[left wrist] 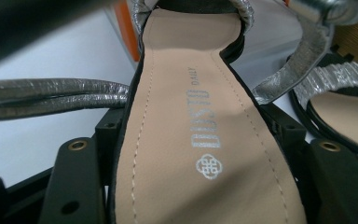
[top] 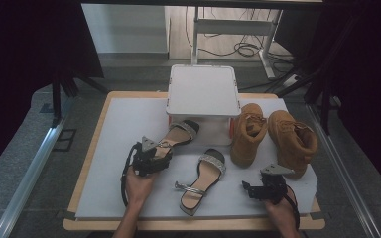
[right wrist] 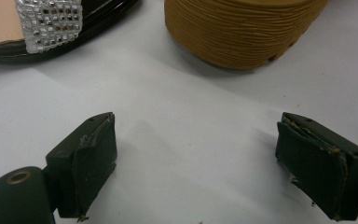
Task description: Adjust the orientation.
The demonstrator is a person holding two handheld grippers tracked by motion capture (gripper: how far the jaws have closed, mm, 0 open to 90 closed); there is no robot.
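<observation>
- The sandal [top: 177,137] lies left of the tabletop's [top: 119,124] middle, its long axis diagonal, toe toward the white box [top: 203,91] at the far edge.
- The left gripper [top: 151,157] has its jaws clamped on the sandal's heel end.
- The left gripper view shows silver lettering on the tan insole [left wrist: 196,140].
- The second sandal [top: 203,178] lies near the front edge.
- The right gripper [top: 258,191] hovers by the front right corner, jaws wide apart with nothing between them, near the boots [top: 273,136].

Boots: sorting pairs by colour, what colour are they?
Tan boots, clearest in the high view.

Lab recording booth: black curtains [top: 25,44], metal frame rails [top: 25,168], loose floor cables [top: 243,48], padded table [top: 124,124].
</observation>
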